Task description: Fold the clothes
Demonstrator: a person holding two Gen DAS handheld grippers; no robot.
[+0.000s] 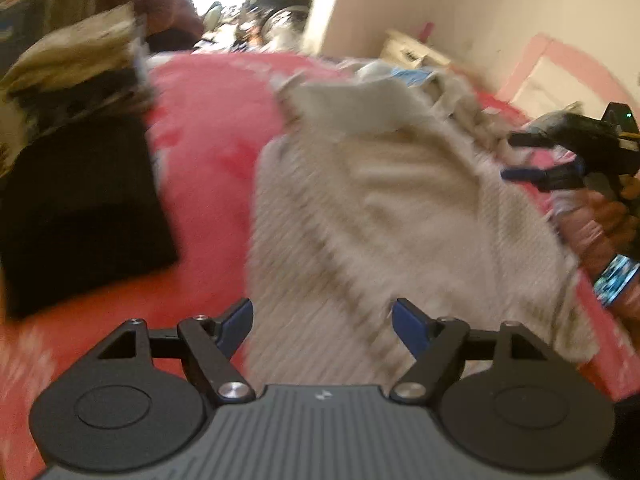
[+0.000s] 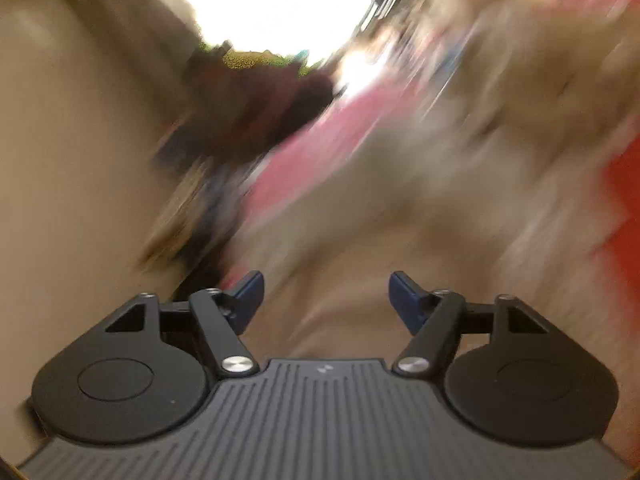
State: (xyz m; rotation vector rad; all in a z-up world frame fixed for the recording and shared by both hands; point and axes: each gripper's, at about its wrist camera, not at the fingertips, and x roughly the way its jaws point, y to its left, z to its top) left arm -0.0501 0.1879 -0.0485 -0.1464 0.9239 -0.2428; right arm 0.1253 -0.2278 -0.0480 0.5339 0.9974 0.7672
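Two grippers, both with jaws apart and nothing between the pads. Left gripper in the foreground of the left wrist view, blue pads spread wide, poised over the near edge of a beige cloth; contact with the cloth not discernible. Cloth crumpled and partly spread on a red bedcover, ribbed weave toward the near side, smoother folds toward the middle. Right gripper at the right edge of the same view, held in a hand with a blue patterned bangle at the wrist; its two fingers parted, just beside the cloth's far right edge, gripping nothing. Black folded garment on the bedcover at left, well apart from the cloth; a pale patterned pile stacked behind and partly on it. Cream wall beyond the bed, with clutter along its foot too blurred to identify. Right wrist view heavily smeared: right gripper with blue pads wide apart, beige fabric ahead, a pink-red band of bedcover, dark shapes at upper left not identifiable.
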